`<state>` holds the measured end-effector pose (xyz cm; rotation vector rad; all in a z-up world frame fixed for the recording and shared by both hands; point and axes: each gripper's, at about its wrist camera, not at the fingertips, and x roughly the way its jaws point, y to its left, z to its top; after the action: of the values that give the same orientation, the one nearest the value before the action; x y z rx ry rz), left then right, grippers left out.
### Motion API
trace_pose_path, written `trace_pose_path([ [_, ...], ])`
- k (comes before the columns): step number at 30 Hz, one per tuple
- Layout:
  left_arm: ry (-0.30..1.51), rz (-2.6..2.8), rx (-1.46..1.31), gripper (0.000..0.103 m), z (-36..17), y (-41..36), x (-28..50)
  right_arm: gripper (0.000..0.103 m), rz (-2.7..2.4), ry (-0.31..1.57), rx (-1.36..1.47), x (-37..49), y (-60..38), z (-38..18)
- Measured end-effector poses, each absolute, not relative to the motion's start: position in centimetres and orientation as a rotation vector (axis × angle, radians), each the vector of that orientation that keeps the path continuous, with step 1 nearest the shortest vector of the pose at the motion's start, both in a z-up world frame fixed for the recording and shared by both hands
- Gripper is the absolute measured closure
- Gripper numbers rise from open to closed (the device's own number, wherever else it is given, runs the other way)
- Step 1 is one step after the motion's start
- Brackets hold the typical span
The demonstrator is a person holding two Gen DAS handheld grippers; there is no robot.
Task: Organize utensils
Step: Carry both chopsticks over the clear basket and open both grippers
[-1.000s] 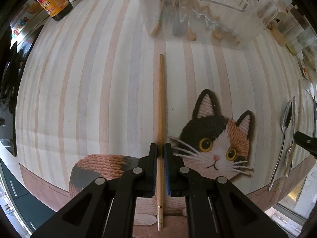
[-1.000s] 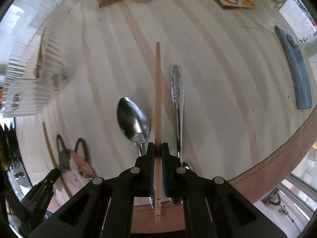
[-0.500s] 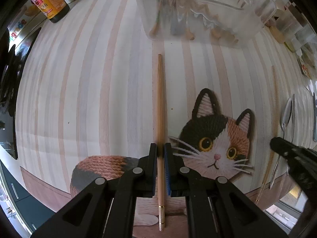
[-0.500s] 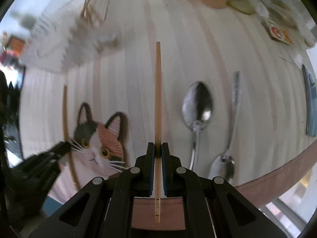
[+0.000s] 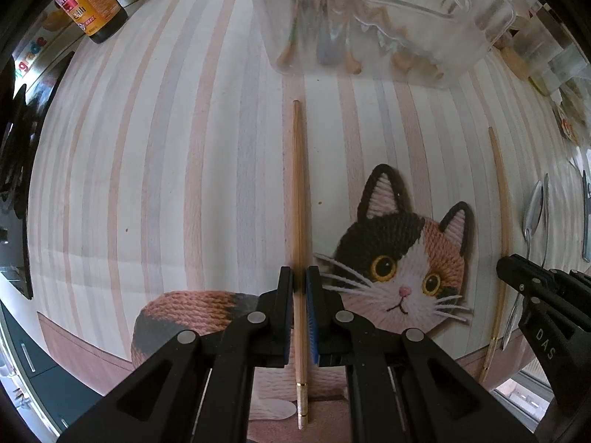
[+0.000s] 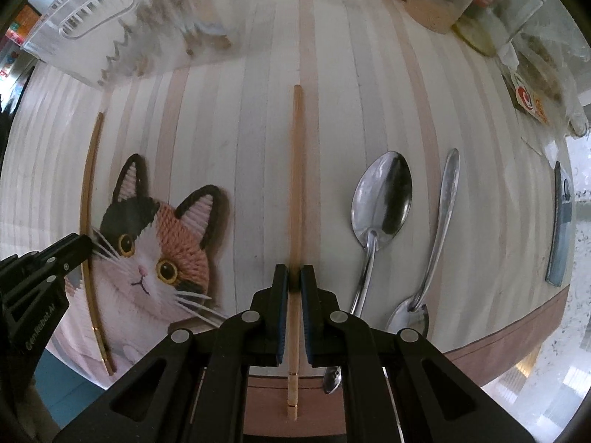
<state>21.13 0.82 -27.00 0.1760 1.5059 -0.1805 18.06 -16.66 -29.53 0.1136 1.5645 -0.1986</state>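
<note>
While a striped cloth (image 5: pixel 155 170) in pale cream, pink and grey bands covers the counter, a knitted-looking calico cat print (image 5: pixel 402 258) with amber eyes sits near its brown border. At the far edge stands a translucent plastic bin (image 5: pixel 373 26), boxy with rounded corners and a slotted handle cutout, and blurred wooden and metal utensil ends show through its cloudy wall. A brown glass bottle (image 5: pixel 94 3) with an orange label stands far left of the bin in the left wrist view. Along the right edge of the right wrist view lies a flat grey-blue bar (image 6: pixel 560 229).

Left gripper (image 5: pixel 299 288), black with blue-lined fingers, is closed narrowly on a slim round wooden chopstick (image 5: pixel 297 199) that runs straight ahead toward the bin, its butt end ringed with a thin gold band. Right gripper (image 6: pixel 293 284), of the same build, is clamped in the same way on a second chopstick (image 6: pixel 296 184), also pointing forward over the stripes. Each gripper shows at the edge of the other's view, the cat between them.

Two polished steel spoons lie on the cloth right of the right gripper: one spoon (image 6: pixel 380 206) with its oval bowl away from the camera, the other spoon (image 6: pixel 436 232) reversed, slender handle forward and bowl near the border. They lie side by side, apart.
</note>
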Motion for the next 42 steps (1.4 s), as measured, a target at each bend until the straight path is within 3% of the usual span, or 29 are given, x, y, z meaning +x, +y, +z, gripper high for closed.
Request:
trace_pose_path([
  [16, 1.418, -0.142, 0.208, 0.099, -25.0, 1.9, 19.7, 0.096, -0.216, 1.506, 0.136, 16.0, -17.4, -26.9],
  [33, 1.121, -0.123, 0.076, 0.099, -9.7, 4.6, 21.6, 0.096, -0.117, 1.267, 0.237, 17.3, -19.3, -14.5],
  [42, 1.107, -0.259, -0.027, 0.099, -5.0, 1.6, 28.2, 0.096, 0.006, 1.176, 0.277, 23.1, -19.1, -8.7],
])
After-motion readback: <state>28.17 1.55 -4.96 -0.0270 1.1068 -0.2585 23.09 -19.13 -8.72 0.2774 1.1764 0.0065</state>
